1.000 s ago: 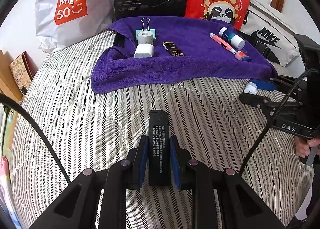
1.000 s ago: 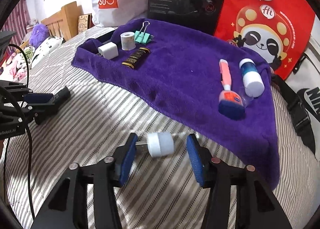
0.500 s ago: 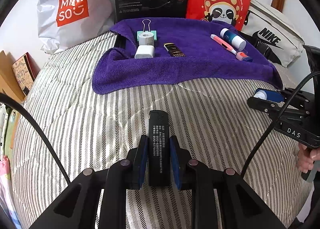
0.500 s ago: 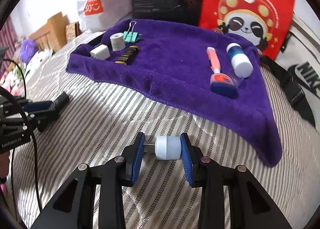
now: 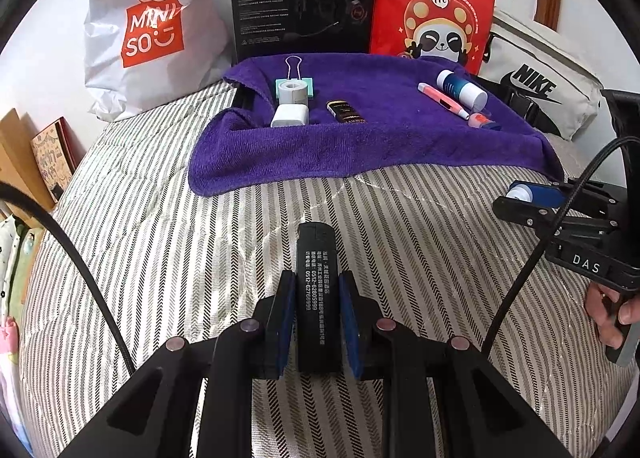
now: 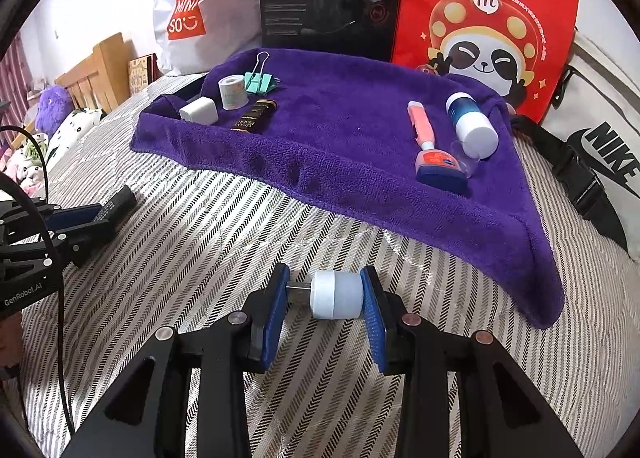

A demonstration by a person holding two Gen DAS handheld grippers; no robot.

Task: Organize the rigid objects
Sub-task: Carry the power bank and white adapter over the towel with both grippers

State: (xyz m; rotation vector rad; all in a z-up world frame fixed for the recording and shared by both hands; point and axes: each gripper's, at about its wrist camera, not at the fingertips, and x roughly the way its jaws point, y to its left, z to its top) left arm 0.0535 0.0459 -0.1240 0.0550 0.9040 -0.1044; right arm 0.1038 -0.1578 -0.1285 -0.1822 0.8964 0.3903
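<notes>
While our left gripper (image 5: 317, 318) pinches the black lighter (image 5: 317, 298), our right gripper (image 6: 326, 300) clamps the white USB plug (image 6: 334, 295), near the purple towel (image 6: 340, 146).

Two hand-held claws of matte black plastic, angular, with triangular cut-outs in the arms behind the fingers. Left gripper (image 5: 317, 318): blue ribbed pads (image 5: 285, 322) on the inner finger faces, four round metal screws (image 5: 249, 325) in a row across the linkage just behind the pads, a black cable (image 5: 72, 258) arcing off to its left. Right gripper (image 6: 326, 312): same black frame, same blue pads (image 6: 372, 318), coppery screw heads (image 6: 409, 318) behind them. Seen from the side in the other camera: white lettering "DAS" (image 5: 586, 264) on the right body, "GenRobot.AI" (image 6: 22, 294) on the left, small silver screws along the arms, thin black cable looping past each. Fingers of a hand (image 5: 614, 314) at the right handle, no sleeve visible.
</notes>
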